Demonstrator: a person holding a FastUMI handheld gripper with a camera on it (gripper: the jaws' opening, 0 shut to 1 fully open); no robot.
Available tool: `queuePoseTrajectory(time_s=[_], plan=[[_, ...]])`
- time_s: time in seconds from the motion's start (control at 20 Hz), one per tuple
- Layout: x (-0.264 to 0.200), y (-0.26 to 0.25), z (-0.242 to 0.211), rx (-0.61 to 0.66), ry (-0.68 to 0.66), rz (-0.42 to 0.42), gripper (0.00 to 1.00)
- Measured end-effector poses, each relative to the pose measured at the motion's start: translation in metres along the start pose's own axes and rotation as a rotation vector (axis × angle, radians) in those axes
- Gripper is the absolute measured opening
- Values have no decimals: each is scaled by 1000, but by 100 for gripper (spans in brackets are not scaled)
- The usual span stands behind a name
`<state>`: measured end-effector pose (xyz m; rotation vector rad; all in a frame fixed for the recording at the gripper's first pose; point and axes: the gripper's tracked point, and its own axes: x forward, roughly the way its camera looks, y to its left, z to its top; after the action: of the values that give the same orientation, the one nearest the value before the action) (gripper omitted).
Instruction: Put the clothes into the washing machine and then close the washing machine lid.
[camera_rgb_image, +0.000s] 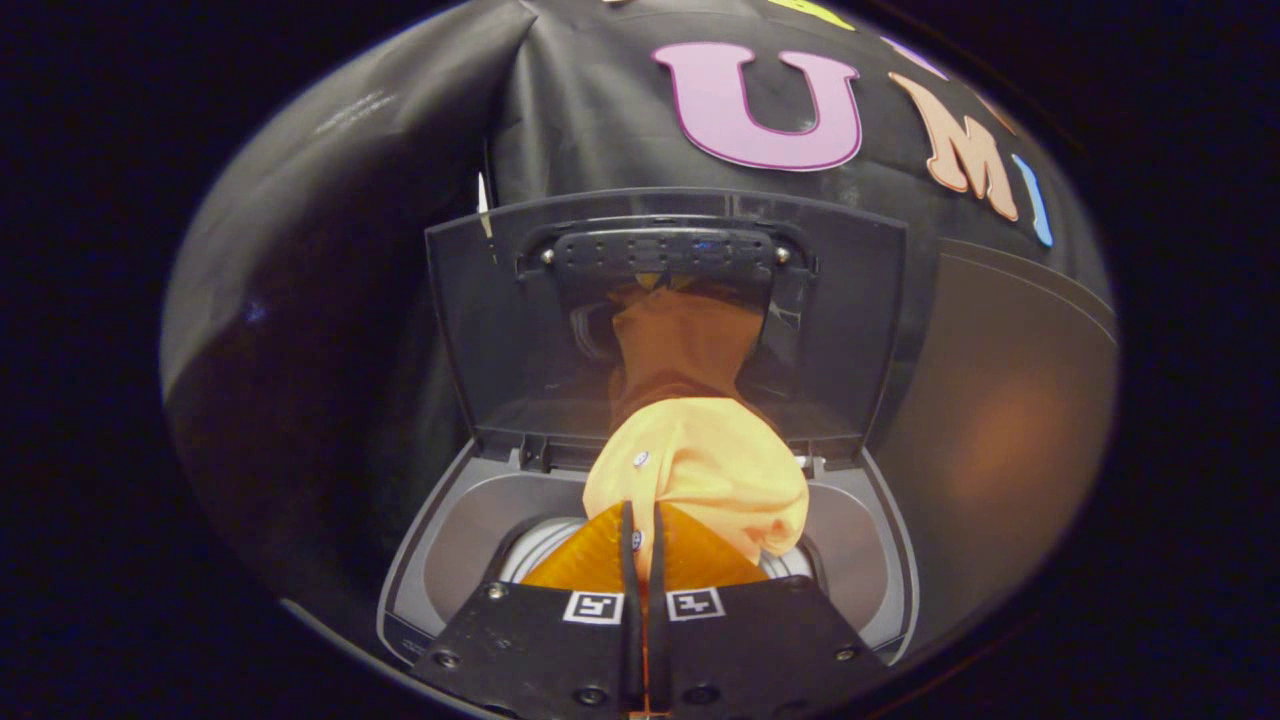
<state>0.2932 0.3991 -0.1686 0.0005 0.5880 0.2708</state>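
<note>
Gripper (643, 535) fingers are pressed nearly together, clamped on a fold of the orange garment (700, 470), which bunches up just ahead of the fingertips. Small white buttons show on the cloth near the fingers. The garment hangs over the round drum opening (535, 550) of the washer (440, 560); part of the drum's pale rim shows to either side of the fingers. Whether the cloth's lower end has passed the rim cannot be told, since the fingers hide it. Beyond the garment, the lid (850, 330) stands upright and open, hinged at the washer's far edge. Its dark, see-through panel mirrors the garment as a duller orange shape. A dark handle bar (660, 250) runs along the lid's top. Behind the lid hangs the black booth wall (330, 250).
</note>
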Motion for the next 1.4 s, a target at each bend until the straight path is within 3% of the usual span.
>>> queuePoseTrajectory(time_s=[0.25, 0.6, 0.85, 1.15, 1.4], plan=[[8, 5, -23, 35, 51, 21, 4], [5, 14, -36, -82, 77, 11, 95], [-4, 36, -35, -49, 90, 107, 97], [-18, 11, 14, -39, -1, 40, 97], [-36, -2, 84, 57, -102, 49, 97]])
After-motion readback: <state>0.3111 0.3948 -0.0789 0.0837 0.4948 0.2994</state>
